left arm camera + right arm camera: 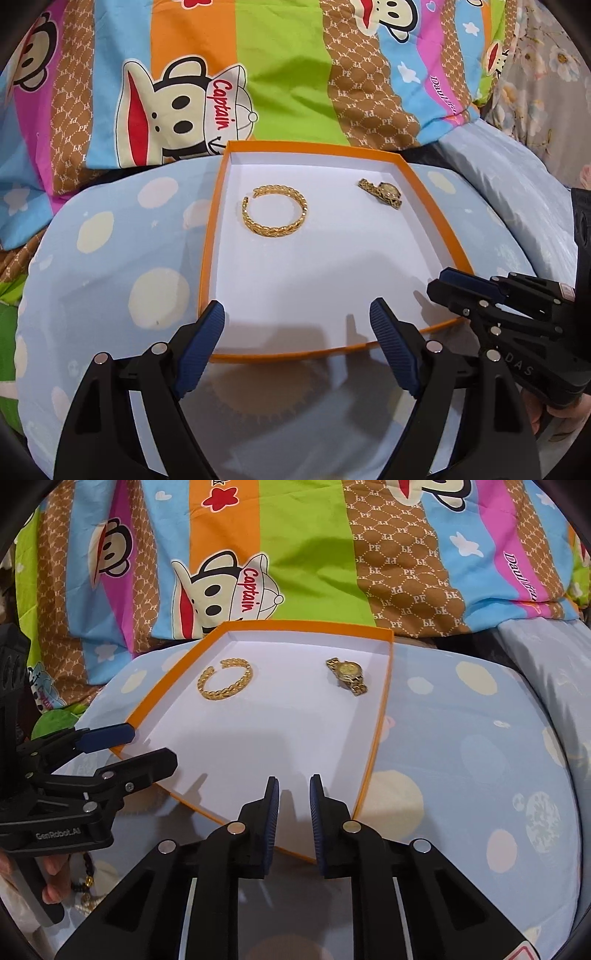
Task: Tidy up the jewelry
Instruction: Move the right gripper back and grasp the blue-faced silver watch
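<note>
A shallow orange box [436, 206] with a white floor was seen lying on a bed, on a pale blue spotted pillow [110, 266], with a striped cartoon quilt [280, 74] behind it. Two pieces of jewelry had already been laid inside, well apart: a gold braided bangle [275, 210] towards the far left, and a gold watch [382, 192] near the far right wall.

The left hand-held gripper [297, 325] was held over the near edge of the box with its jaws spread wide and nothing between them. The right hand-held gripper [293, 805] was poised at the near right corner, its pads drawn nearly together with only a narrow gap, and nothing was gripped there either.

The step in hand was judged to be a pause between placements, both tools being empty. Below the left tool in the right wrist view, a dark beaded strand [86, 882] with a small gold charm was glimpsed outside the box; its full shape could not be made out. The next move was judged to call for a gripper being turned towards such a remaining piece, closed on it gently, and carried to the bare near floor of the box.
</note>
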A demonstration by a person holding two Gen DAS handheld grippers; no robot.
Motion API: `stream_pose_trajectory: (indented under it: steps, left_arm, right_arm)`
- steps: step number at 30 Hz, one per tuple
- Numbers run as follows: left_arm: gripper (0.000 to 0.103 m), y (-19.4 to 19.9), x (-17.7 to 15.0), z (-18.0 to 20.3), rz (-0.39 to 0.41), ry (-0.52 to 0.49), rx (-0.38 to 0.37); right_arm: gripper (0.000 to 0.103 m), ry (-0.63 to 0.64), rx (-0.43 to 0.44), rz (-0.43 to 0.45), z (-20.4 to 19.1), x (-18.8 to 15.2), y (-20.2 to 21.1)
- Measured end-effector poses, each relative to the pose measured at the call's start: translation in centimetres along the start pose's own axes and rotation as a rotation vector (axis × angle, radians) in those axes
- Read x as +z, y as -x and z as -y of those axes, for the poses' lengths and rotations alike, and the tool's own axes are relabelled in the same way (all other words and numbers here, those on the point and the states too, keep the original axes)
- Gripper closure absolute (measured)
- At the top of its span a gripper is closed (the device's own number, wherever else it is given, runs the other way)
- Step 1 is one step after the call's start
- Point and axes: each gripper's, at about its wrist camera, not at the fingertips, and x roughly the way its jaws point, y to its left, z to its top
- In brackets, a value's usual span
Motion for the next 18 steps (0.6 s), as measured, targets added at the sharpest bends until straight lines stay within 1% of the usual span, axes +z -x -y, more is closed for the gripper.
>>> stream_pose_trajectory:
  steps: [4, 6, 12, 14, 17, 18]
  left_arm:
    - [0.025, 0.5, -1.3, 1.2, 0.012, -0.031, 0.024]
    - [0.025, 0.8, -1.7, 1.4, 0.015, -0.028, 0.026]
    - [0.025, 2.0, -2.7, 1.8, 0.014, -0.004, -0.003]
    - [0.025, 3.2, -3.0, 1.8, 0.029, 0.006, -0.009]
    - [0.024, 5.5, -3.3, 1.4, 0.064, 0.027, -0.031]
    - [0.024, 6.8, -3.4, 1.0, 0.083, 0.041, -0.04]
  right_arm:
    - [0.091, -0.016, -0.001, -0.004, 0.3, -0.9, 0.8]
    - [0.091, -0.014, -0.004, -0.005, 0.2, -1.4, 1.2]
    - [0.09, -0.028, -0.025, 0.002, 0.2, -2.6, 2.8]
    - [0.084, -0.026, -0.027, 0.028, -0.1, -3.0, 4.3]
    - [0.083, -0.002, -0.004, 0.071, -0.7, -3.9, 7.1]
    - [0.082, 0.011, 0.007, 0.083, -0.9, -4.4, 8.0]
